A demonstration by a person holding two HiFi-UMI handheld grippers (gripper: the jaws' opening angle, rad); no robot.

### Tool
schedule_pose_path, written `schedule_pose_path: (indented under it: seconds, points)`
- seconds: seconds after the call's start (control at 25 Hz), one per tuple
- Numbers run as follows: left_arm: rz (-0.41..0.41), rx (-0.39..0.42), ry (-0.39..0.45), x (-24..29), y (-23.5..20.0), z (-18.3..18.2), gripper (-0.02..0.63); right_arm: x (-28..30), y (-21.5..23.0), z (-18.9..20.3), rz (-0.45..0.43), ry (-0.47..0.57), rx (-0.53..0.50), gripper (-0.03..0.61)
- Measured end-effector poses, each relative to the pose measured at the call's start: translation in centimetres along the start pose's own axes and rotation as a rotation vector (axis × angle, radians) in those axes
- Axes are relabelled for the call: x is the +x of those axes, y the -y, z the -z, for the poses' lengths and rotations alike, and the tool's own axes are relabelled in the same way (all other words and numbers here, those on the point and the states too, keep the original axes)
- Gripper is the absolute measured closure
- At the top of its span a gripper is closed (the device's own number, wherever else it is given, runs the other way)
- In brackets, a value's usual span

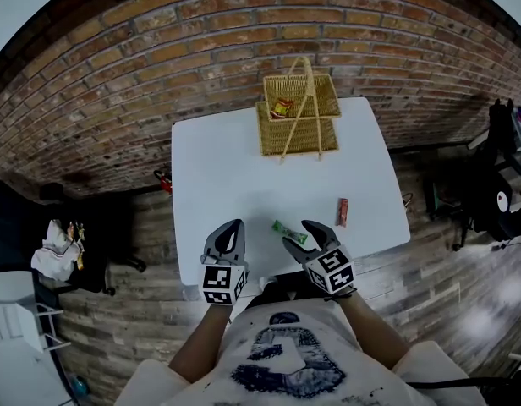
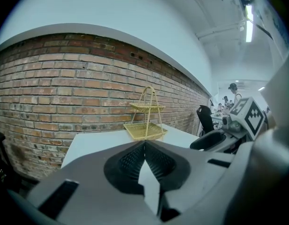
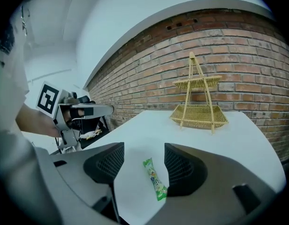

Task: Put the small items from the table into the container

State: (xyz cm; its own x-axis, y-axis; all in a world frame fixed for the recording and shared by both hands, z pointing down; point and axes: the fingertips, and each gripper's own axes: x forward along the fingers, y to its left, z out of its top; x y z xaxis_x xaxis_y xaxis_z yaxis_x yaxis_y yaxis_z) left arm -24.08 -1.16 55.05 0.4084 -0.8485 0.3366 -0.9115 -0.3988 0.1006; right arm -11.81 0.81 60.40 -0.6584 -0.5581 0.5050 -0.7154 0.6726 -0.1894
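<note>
At the bottom of the head view, my left gripper (image 1: 229, 237) sits closed and empty near the table's front edge. I keep it idle because nothing lies on its side. Just to its right, my right gripper (image 3: 143, 162) is wide open and pitched downward. The green packet (image 3: 155, 178) lies flat on the white table (image 1: 218, 167) between its jaws, untouched and, I judge, lined up for a pinch. A red packet (image 1: 342, 211) waits further right. At top centre, against the brick wall, the two-tier wicker basket (image 1: 315, 138) holds one wrapped item (image 1: 282, 106); I cannot tell which tier it is on.
</note>
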Motion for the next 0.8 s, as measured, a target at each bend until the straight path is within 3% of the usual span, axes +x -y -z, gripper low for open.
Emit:
schedule_pose_path:
  seconds: [0.8]
  points:
    - [-0.009, -0.049, -0.066, 1.9, -1.1, 3.4, 0.566, 5.7, 0.9, 6.6, 0.005, -0.217, -0.118, 0.324]
